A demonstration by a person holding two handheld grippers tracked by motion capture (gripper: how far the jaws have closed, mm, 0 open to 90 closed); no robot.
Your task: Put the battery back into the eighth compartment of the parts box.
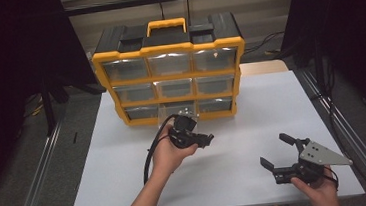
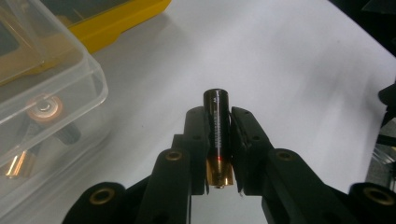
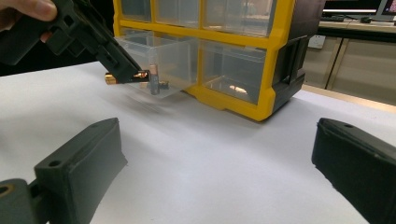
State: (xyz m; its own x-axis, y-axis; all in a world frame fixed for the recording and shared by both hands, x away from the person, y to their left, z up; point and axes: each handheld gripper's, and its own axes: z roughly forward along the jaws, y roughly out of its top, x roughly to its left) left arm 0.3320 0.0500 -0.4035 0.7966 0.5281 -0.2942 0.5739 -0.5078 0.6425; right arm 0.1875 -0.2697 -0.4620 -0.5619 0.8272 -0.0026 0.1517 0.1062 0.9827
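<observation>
A yellow and black drawer cabinet [image 1: 171,74] stands at the back of the white table [image 1: 227,174]. Its bottom middle clear drawer [image 1: 177,112] is pulled out and holds more batteries [image 2: 43,109]. My left gripper [image 1: 205,140] hovers just in front of that drawer, shut on a black and copper battery [image 2: 217,140] that lies along its jaws. In the right gripper view the same battery [image 3: 128,76] sticks out sideways from those jaws. My right gripper [image 1: 276,150] rests low at the table's near right, open, with nothing between its fingers [image 3: 79,172].
The cabinet has three rows of clear drawers under a yellow handle [image 1: 166,25]. Metal rails [image 1: 347,134] run along both table sides. A wooden desk edge [image 1: 263,67] shows behind the cabinet. White tabletop lies between the two grippers.
</observation>
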